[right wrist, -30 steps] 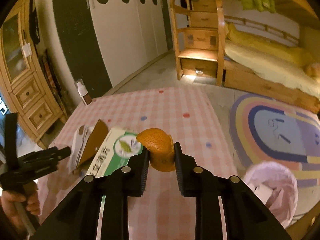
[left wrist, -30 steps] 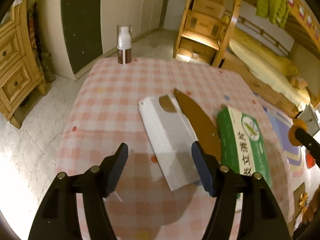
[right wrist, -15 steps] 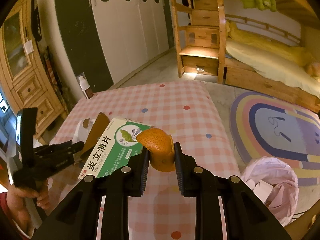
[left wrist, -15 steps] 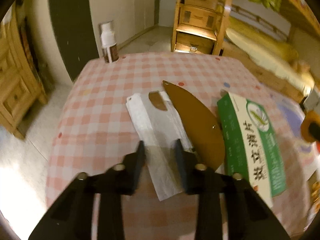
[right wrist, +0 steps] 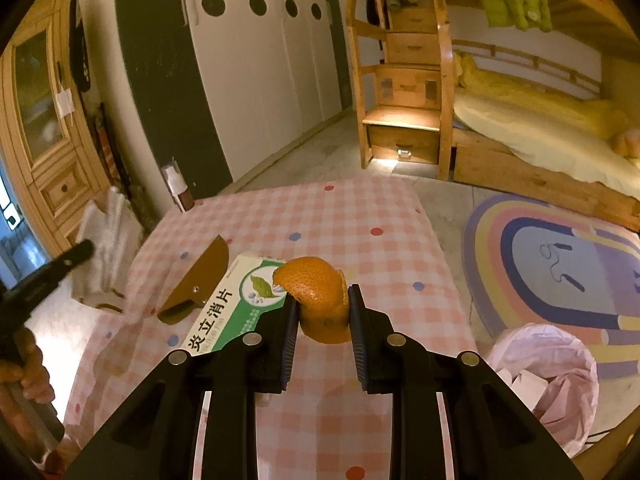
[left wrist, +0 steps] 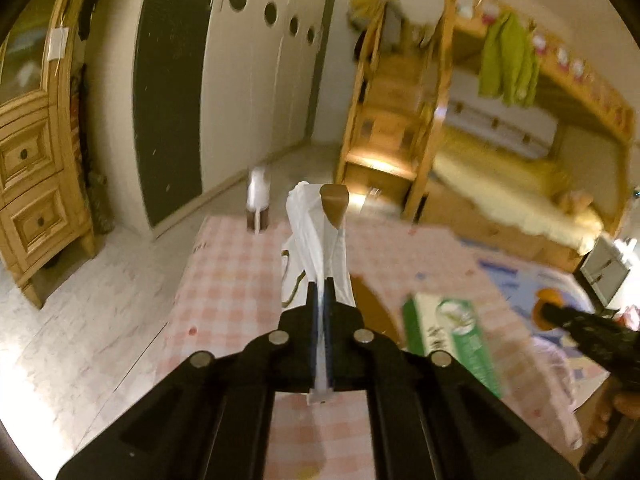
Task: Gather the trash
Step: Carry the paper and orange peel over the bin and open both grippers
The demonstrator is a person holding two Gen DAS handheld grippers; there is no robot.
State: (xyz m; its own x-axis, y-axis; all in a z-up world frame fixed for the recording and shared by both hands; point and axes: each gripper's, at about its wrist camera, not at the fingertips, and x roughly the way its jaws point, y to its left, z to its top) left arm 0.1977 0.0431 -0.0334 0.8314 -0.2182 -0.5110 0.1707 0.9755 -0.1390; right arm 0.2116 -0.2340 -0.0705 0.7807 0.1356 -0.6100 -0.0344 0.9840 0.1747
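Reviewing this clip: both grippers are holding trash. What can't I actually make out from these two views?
- Left wrist view: motion blur smears the green box; its print is unreadable there.
- White wrapper in the left gripper: its far side is hidden, its contents unknown.
- Right wrist view: the orange peel in the right gripper hides the box's corner.
- Pink trash bag: cut off by the lens edge.

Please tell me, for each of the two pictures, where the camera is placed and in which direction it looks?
Left wrist view: sits on the left gripper, looking forward and down over the checked table toward the wardrobe; the gripper is shut on a white wrapper.
Right wrist view: sits on the right gripper, shut on an orange peel, facing the table, rug and pink-lined trash bin; a hand shows at left.
Shared: the table, green box, bottle, bunk bed, each other's gripper.
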